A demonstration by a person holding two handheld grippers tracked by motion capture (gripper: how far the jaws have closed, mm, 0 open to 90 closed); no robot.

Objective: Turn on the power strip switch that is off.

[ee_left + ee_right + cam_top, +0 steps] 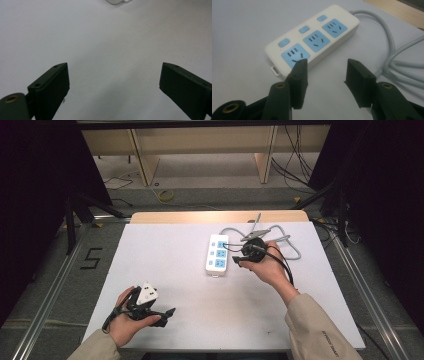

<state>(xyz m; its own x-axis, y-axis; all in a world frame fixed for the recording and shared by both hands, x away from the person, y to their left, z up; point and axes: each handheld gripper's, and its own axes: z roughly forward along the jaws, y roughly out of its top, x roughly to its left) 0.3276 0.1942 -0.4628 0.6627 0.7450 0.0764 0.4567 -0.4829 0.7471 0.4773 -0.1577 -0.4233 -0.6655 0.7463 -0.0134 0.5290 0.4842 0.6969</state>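
Observation:
A white power strip (217, 253) with three blue sockets and three blue switches lies at the table's middle back. Its grey cable (292, 247) curls off to the right. My right gripper (239, 261) stands open just to the right of the strip, low over the table. In the right gripper view its left jaw almost touches the side of the strip (314, 42) by the nearest socket, with nothing between the jaws (327, 62). My left gripper (155, 307) rests near the front left edge. It is wide open (114, 67) over bare white tabletop, and an end of the strip (116, 1) shows far off.
The white table (165, 265) has a wooden strip (215, 216) along its back edge. The grey cable (387, 37) loops on the table right of the strip. On the floor lie black cables, a yellow tape roll (166, 195) and a taped figure 5 (91, 257).

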